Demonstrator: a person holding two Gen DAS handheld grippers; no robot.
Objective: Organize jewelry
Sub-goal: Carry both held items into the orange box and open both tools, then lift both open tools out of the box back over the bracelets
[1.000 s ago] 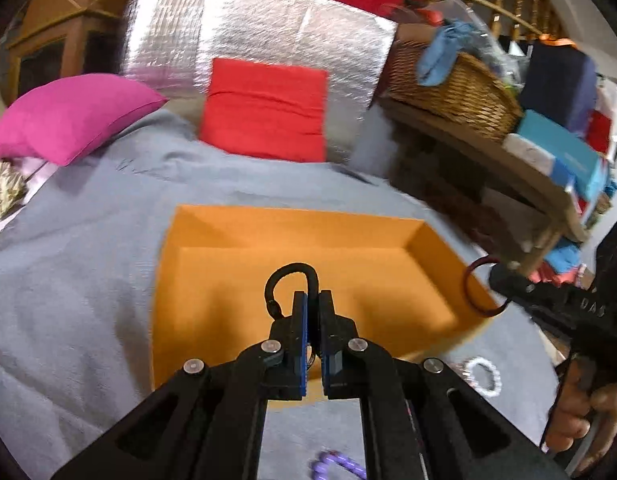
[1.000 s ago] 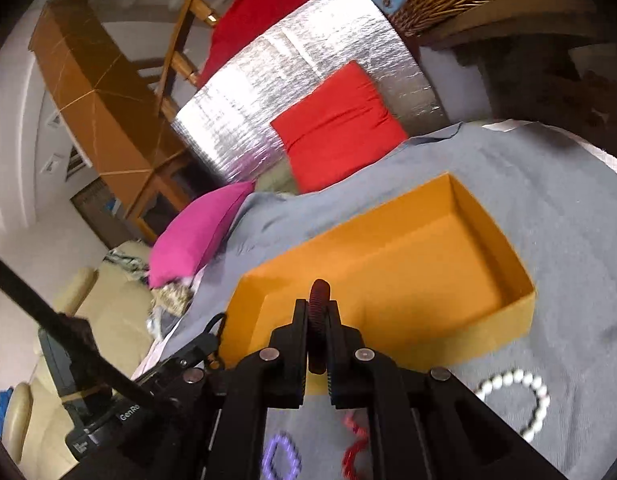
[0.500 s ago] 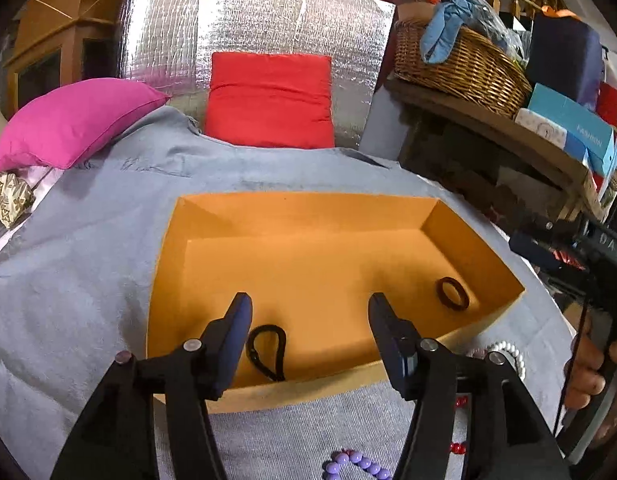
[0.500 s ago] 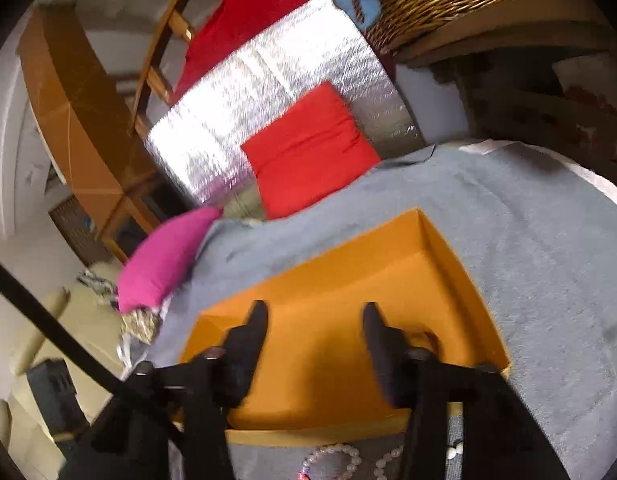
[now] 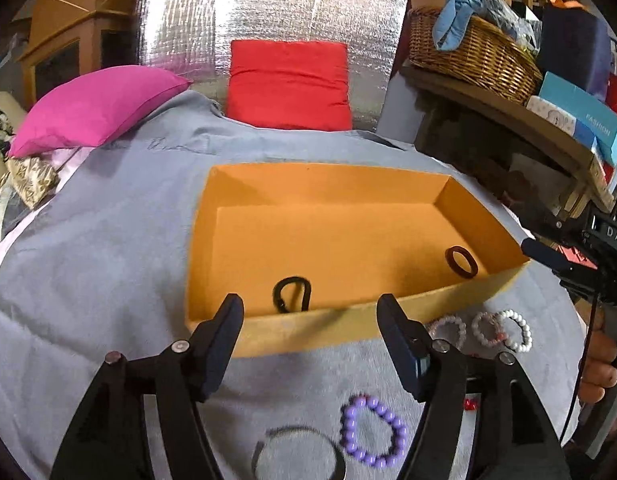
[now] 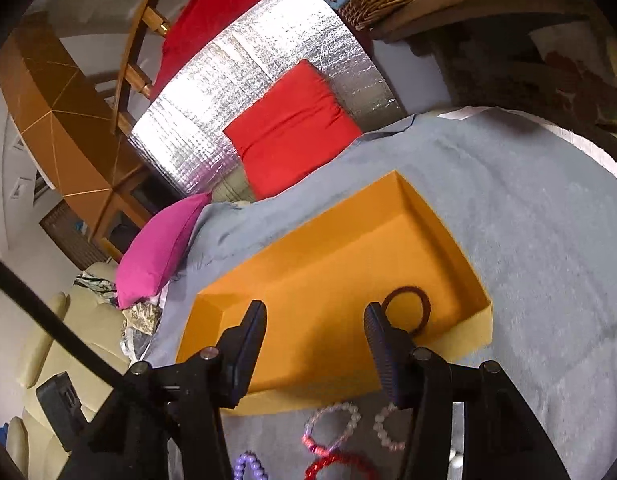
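grey cloth [image 5: 108,264], orange box [image 5: 308,332], black loop [image 5: 291,294], maroon ring [image 5: 461,262] inside

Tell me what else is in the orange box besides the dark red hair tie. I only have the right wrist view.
Observer: A black loop lies just inside the front wall of the orange box, well apart from the dark red hair tie.
Operator: Is the left gripper carrying anything?
Observer: No. The left gripper is open and empty, with its fingers at the box's front wall.
Operator: Is there anything on the cloth that I'm missing?
Observer: A thin dark bangle lies on the grey cloth, right beside the purple bead bracelet.
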